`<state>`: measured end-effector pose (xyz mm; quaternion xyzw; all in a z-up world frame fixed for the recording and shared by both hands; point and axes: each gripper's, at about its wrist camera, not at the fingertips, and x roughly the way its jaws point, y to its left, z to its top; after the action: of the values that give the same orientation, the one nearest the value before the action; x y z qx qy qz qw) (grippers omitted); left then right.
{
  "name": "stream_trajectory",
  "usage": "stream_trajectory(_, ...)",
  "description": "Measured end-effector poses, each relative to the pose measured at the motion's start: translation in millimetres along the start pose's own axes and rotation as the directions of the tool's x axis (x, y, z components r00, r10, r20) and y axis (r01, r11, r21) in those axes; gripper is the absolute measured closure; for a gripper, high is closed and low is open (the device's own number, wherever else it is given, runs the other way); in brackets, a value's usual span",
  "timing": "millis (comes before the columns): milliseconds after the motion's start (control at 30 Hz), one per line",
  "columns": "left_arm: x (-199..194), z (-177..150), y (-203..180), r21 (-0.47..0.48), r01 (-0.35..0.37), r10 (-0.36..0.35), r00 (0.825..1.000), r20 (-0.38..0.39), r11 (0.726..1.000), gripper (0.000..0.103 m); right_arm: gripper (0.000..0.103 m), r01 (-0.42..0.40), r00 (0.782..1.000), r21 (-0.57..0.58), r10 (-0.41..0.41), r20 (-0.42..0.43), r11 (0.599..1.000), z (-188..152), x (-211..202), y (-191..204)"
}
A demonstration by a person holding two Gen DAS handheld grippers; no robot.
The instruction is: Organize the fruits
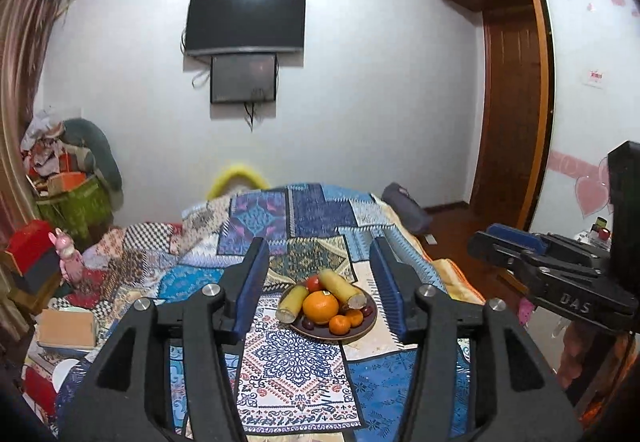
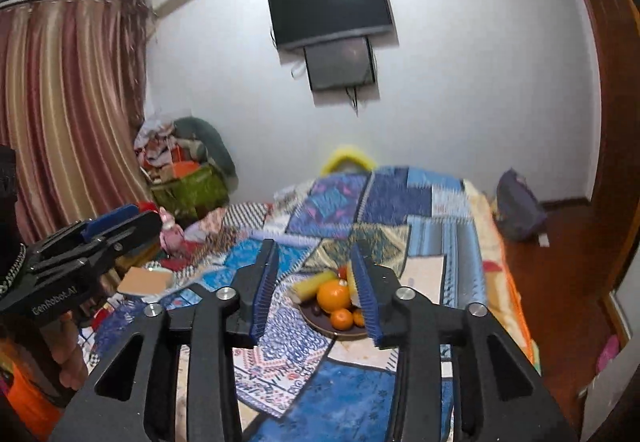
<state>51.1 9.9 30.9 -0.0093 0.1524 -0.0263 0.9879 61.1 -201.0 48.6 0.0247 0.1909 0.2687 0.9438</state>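
Brown plate of fruit sits on the quilted bed. Left claw and right claw both apart, empty, above it. Recommend descending squarely over one fruit, avoiding neighbours.

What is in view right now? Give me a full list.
Dark brown round plate: one, on the patchwork quilt, holding all the fruit.
Large orange: one, plate centre.
Small tangerines: two, orange, plate front.
Peeled yellow banana pieces: two, leaning behind the orange.
Red round fruit: one, plate back.
Dark grapes: a few, plate edges.
Blue patchwork quilt: one, covering the bed.
Black wall television: one, far wall.
Striped curtain: one, pinkish, the window side.
Left tool: black, blue pads, open, empty.
Right tool: same, open, empty.
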Motion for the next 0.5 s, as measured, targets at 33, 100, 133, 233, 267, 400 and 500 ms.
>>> stream_trajectory(33, -7.8, 0.1, -1.4, 0.002, -0.003, 0.003, 1.000, 0.014, 1.000, 0.046, 0.060, 0.004, 1.000, -0.008, -0.004, 0.017, 1.000, 0.0, -6.3, 4.2)
stream_trajectory(100, -18.9, -0.8, -2.8, 0.001, -0.005, 0.005, 0.999, 0.032, 1.000, 0.040, 0.052, 0.018, 0.999, -0.021, -0.017, 0.043, 1.000, -0.9, -15.9, 10.6)
stream_trajectory(133, -24.3, -1.2, -3.2, -0.004, -0.006, 0.006, 0.999, 0.041, 1.000, 0.034, 0.050, 0.027, 0.998, -0.025, -0.025, 0.053, 0.999, -1.3, -16.8, 11.9)
stream_trajectory(233, -34.5, -2.4, -1.6, -0.025, -0.016, 0.017, 0.998, 0.060, 1.000, 0.025, 0.037, 0.054, 0.995, -0.028, -0.051, 0.082, 0.998, -3.7, -24.5, 16.2)
stream_trajectory(267, -36.4, -2.9, -0.9, -0.028, -0.020, 0.022, 0.998, 0.064, 0.999, 0.021, 0.033, 0.063, 0.994, -0.030, -0.060, 0.091, 0.998, -4.9, -26.1, 17.1)
stream_trajectory(400, -41.4, -5.7, 0.7, -0.028, -0.034, 0.036, 0.996, 0.077, 0.999, 0.018, 0.020, 0.119, 0.987, -0.039, -0.114, 0.113, 0.992, -8.5, -29.6, 19.2)
stream_trajectory(500, -43.8, -8.5, 0.7, -0.025, -0.033, 0.034, 0.997, 0.076, 0.999, 0.013, 0.016, 0.131, 0.985, -0.036, -0.126, 0.114, 0.991, -10.8, -32.5, 20.0)
